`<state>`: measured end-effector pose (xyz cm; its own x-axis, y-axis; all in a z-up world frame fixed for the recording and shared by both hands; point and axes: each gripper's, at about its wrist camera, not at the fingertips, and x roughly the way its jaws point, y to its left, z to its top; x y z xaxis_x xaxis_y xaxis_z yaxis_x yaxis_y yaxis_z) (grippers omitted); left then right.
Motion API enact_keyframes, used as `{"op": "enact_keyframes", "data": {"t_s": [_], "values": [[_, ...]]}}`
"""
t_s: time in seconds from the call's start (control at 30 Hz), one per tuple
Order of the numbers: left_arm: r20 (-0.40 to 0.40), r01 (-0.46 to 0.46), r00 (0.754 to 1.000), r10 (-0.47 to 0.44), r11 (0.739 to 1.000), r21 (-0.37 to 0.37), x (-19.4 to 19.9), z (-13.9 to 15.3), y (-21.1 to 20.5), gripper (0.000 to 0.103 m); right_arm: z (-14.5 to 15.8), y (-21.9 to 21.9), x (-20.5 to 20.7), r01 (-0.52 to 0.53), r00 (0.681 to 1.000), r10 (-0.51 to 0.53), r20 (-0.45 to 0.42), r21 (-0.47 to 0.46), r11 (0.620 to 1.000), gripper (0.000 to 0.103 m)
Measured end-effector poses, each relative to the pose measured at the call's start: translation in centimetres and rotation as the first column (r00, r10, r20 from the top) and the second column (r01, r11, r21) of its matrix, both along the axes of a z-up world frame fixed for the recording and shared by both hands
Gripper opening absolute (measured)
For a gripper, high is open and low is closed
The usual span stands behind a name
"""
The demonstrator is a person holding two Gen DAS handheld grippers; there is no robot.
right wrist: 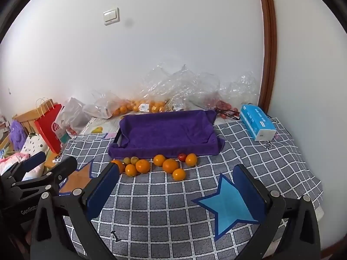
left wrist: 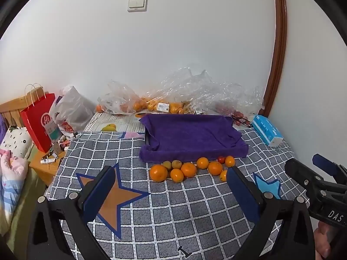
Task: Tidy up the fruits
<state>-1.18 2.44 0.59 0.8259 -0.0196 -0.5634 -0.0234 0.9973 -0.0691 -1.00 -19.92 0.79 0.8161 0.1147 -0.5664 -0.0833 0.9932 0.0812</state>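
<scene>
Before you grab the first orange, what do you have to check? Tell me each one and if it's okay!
1. Left tool open and holding nothing: ok.
2. Right tool open and holding nothing: ok.
3. Loose fruits, like the big orange and the small red fruit, lie in reach on the checked cloth in front of the tray: ok.
4. Purple towel-lined tray has room, nothing inside: ok.
5. Path to the fruits is free, the tools apart from each other: ok.
6. Whether the two greenish fruits belong with the oranges: cannot tell.
</scene>
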Motion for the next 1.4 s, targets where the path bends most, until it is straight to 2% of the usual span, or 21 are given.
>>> {"op": "enact_keyframes", "data": {"t_s": [1.4], "values": [[-0.005,-0.032,0.999,0.032,0.999,-0.032,-0.26,-0.33,0.94,0.103,-0.02,0.76,-0.32,-0.001,1.0,0.001,0.006,-0.019,1.0,0.103]]}}
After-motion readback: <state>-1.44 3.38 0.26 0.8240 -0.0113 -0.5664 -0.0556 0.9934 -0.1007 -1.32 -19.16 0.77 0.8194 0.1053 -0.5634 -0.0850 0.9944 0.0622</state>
